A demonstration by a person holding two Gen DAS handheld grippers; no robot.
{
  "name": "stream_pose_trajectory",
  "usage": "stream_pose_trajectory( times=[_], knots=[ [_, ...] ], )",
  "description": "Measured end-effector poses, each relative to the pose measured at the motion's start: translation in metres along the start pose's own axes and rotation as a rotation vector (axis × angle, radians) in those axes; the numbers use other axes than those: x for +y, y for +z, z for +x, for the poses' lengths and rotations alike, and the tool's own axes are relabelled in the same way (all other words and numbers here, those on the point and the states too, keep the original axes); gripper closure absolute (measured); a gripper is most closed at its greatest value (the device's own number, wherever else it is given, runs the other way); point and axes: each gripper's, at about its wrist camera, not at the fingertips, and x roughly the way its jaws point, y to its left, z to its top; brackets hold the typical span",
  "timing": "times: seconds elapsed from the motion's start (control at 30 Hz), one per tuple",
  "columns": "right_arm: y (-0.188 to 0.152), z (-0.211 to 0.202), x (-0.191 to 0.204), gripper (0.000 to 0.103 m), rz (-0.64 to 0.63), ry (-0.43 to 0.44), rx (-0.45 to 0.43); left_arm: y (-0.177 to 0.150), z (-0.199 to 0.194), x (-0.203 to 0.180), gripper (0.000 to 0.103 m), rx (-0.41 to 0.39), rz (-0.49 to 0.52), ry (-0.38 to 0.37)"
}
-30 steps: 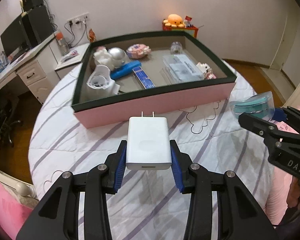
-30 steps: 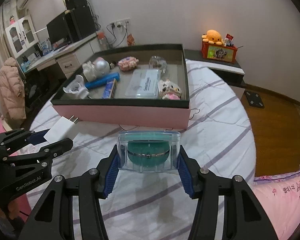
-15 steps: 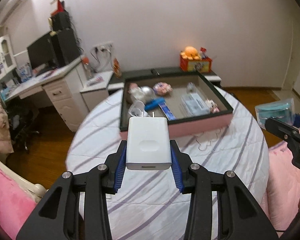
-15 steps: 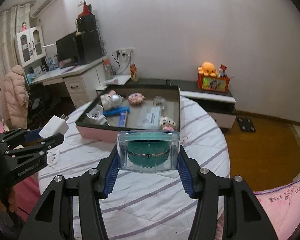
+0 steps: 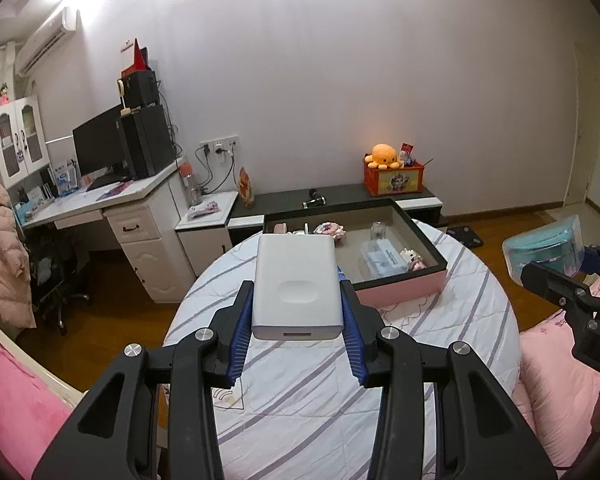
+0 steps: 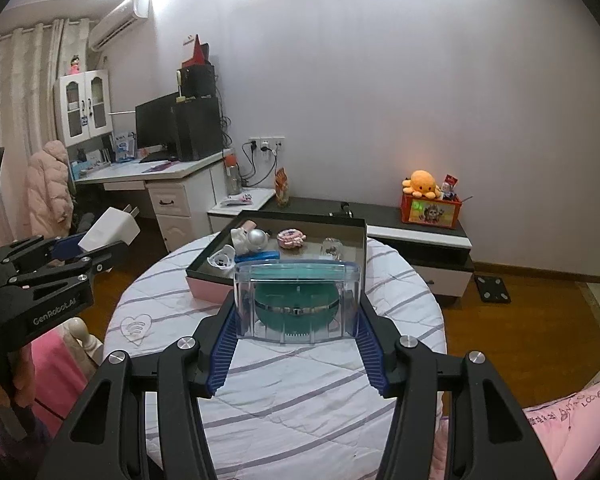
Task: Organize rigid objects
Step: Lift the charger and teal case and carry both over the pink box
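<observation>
Both claws are loaded, held in the air over the round table covered with a white quilted cloth with purple stripes (image 6: 300, 392).

Left claw (image 5: 296, 316): clenched on a white hard-plastic wall charger block (image 5: 296, 284), blue ribbed pads pressing its two long side faces. In the right wrist view its metal prongs point away from the claw. We judge it light, stiff and smooth-skinned, so likely slippery; the flat parallel sides are the right place to hold, well clear of the prongs.

Right claw (image 6: 298, 324): grasping a clear hard-plastic case with a teal round piece inside (image 6: 298, 300), pads on the two end walls. We judge it light and rigid, but the thin walls could crack or flex under squeeze; hold low on the walls, near the base. What the teal piece is we cannot tell.

The shallow pink box with the dark rim (image 5: 399, 292) sits on the far side of the table, well apart from both claws, already holding several small objects.
</observation>
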Motion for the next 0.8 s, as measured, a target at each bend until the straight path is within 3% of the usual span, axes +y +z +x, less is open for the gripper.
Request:
stream_pose_trajectory(
  times=[0.43,0.63,0.8],
  knots=[
    [0.003,0.027,-0.012,0.048,0.025,0.027,0.042,0.009,0.039,-0.005,0.062,0.069,0.001,0.006],
    [0.022,0.068,-0.018,0.048,0.020,0.033,0.066,0.033,0.095,-0.010,0.062,0.133,0.017,-0.020],
    [0.042,0.128,-0.024,0.048,0.018,0.048,0.120,0.050,0.150,-0.016,0.062,0.188,0.047,-0.035]
  ],
)
